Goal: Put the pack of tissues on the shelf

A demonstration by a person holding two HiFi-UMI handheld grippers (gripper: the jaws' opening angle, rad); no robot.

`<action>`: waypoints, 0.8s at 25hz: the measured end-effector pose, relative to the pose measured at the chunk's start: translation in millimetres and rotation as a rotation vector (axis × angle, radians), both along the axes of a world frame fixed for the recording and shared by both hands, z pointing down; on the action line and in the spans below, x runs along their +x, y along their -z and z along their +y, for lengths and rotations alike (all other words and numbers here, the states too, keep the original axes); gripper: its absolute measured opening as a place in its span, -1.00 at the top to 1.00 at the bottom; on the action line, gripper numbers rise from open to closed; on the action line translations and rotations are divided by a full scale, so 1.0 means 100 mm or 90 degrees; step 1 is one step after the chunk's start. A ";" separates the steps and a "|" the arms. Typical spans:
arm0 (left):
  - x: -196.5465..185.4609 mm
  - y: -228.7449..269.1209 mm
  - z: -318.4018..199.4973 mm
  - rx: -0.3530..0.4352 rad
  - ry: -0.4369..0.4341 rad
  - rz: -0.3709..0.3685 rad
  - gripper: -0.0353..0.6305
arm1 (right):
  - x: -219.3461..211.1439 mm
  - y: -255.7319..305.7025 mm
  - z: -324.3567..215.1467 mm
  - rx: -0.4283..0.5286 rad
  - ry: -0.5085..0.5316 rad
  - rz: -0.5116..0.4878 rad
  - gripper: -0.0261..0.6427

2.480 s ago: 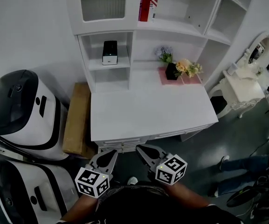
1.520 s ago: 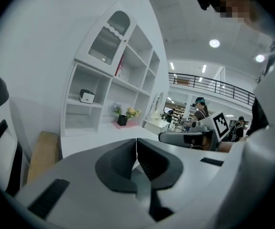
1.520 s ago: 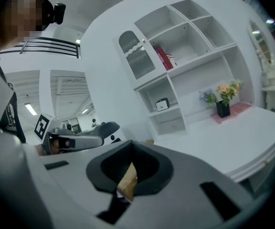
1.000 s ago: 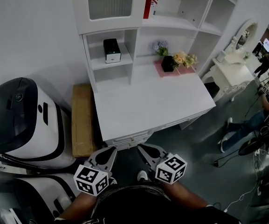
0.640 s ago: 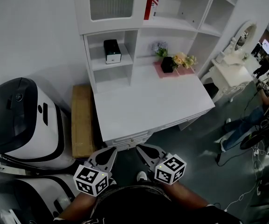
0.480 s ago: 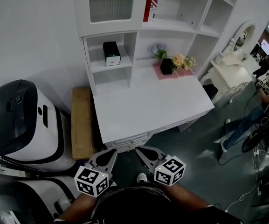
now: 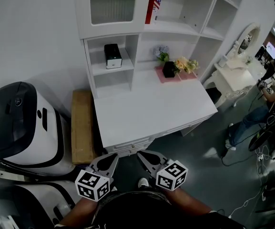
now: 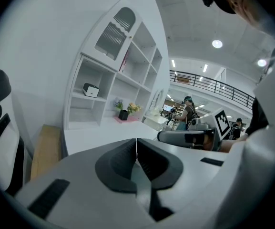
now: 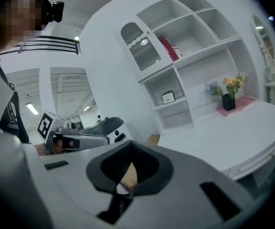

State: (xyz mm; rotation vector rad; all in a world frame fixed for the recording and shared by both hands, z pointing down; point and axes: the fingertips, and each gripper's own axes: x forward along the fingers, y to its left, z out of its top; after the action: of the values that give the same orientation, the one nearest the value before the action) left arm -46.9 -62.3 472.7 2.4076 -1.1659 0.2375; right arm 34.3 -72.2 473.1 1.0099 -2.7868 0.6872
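A small black-and-white pack of tissues [image 7: 112, 55] stands upright in the left cubby of the white shelf unit [image 7: 127, 30] above the desk. It also shows as the pack [image 8: 90, 90] in the left gripper view and the pack [image 9: 168, 97] in the right gripper view. My left gripper [image 7: 110, 159] and right gripper [image 7: 144, 155] hang side by side close to my body, below the desk's front edge and far from the pack. Both are shut with nothing between the jaws, as the left gripper [image 8: 136, 145] and right gripper [image 9: 127, 165] show close up.
A white desk [image 7: 151, 113] carries a black flower pot [image 7: 169, 69] on a pink mat. Red books [image 7: 151, 4] stand on an upper shelf. A brown cardboard box [image 7: 82, 128] and white-and-black machines [image 7: 18, 123] sit at the left. A white dressing table [image 7: 232, 75] and a person [image 7: 270, 99] are at the right.
The head view has swung slightly, shifting the desk in the picture. Both grippers stay shut in the same place, and the pack rests in its cubby as before.
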 end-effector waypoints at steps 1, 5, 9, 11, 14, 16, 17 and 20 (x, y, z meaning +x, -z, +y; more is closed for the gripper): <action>0.01 0.00 0.00 0.000 -0.001 0.000 0.85 | 0.00 0.00 0.00 -0.001 0.000 0.000 0.90; 0.03 0.01 0.02 0.004 -0.002 0.001 0.85 | 0.02 0.00 0.01 -0.001 0.001 0.000 0.90; 0.03 0.02 0.01 0.006 0.003 0.002 0.85 | 0.01 -0.01 0.01 0.000 0.003 0.001 0.90; 0.03 0.02 0.02 0.006 0.003 0.002 0.85 | 0.02 -0.01 0.01 0.000 0.002 0.001 0.90; 0.04 0.02 0.03 0.008 0.002 0.003 0.85 | 0.03 -0.01 0.02 -0.001 0.002 -0.001 0.90; 0.04 0.04 0.02 0.010 0.002 0.004 0.85 | 0.04 0.00 0.02 -0.001 0.001 -0.002 0.90; 0.04 0.04 0.02 0.010 0.002 0.004 0.85 | 0.03 0.00 0.02 -0.001 0.001 -0.002 0.90; 0.05 0.04 0.03 0.010 0.000 0.003 0.85 | 0.03 -0.01 0.03 -0.002 0.002 -0.003 0.90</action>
State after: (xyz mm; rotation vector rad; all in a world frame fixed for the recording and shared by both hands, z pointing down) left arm -41.6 -59.3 468.6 2.4206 -1.1709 0.2230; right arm 37.5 -68.9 473.9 1.0049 -2.7890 0.6940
